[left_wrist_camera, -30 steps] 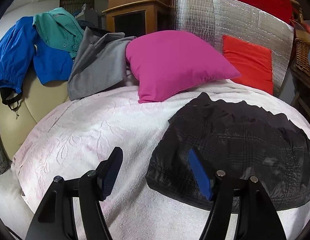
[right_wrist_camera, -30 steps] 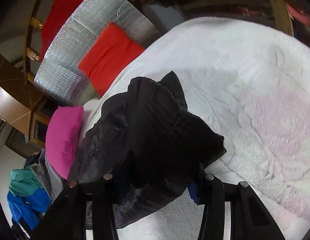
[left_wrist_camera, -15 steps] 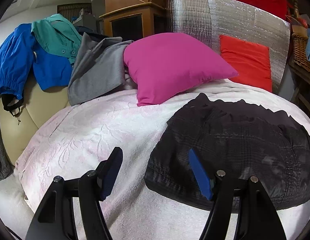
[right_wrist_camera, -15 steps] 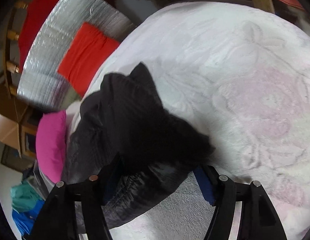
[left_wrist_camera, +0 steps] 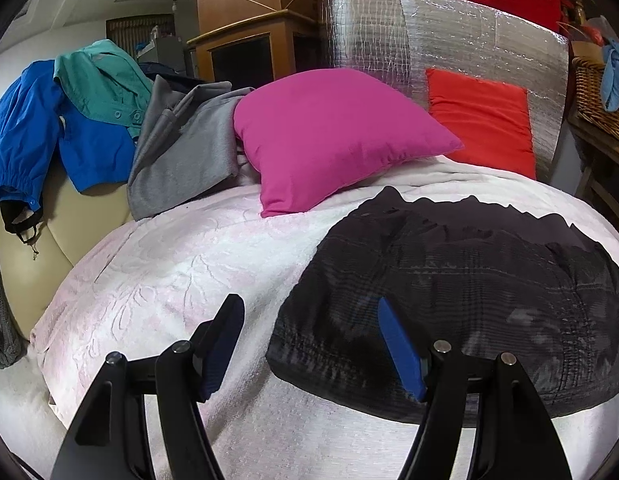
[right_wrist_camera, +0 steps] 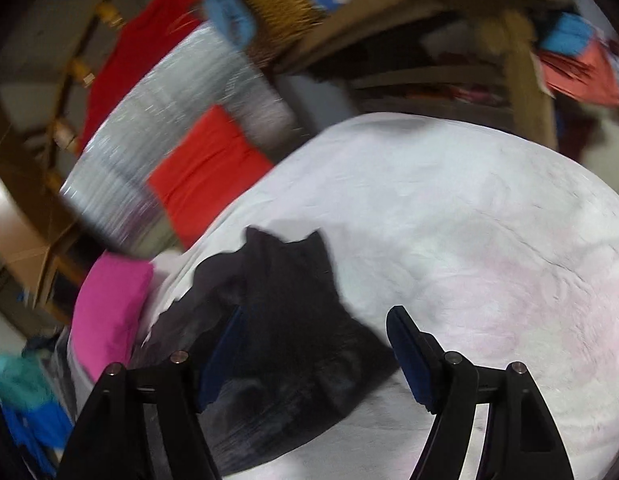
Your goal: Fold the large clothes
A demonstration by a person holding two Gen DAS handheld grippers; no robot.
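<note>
A dark black-grey quilted garment [left_wrist_camera: 469, 292] lies folded in a rounded heap on the white bedspread [left_wrist_camera: 169, 276]. My left gripper [left_wrist_camera: 309, 322] is open and empty, hovering over the garment's near left edge. In the blurred right wrist view the same garment [right_wrist_camera: 293, 344] lies bunched on the bedspread [right_wrist_camera: 489, 240]. My right gripper [right_wrist_camera: 315, 332] is open above it, with the cloth below and between the blue pads, apart from them.
A magenta pillow [left_wrist_camera: 329, 136] and a red cushion [left_wrist_camera: 481, 120] lean on a silver foil panel [left_wrist_camera: 429, 36] at the back. Grey [left_wrist_camera: 185, 152], teal [left_wrist_camera: 105, 80] and blue [left_wrist_camera: 29, 120] clothes drape over a beige sofa arm. A wicker basket [left_wrist_camera: 597, 92] stands on a wooden shelf at the right.
My right gripper has pulled up and back off the black garment and swung, so more bedspread and the shelf show. The left gripper has hardly moved.
</note>
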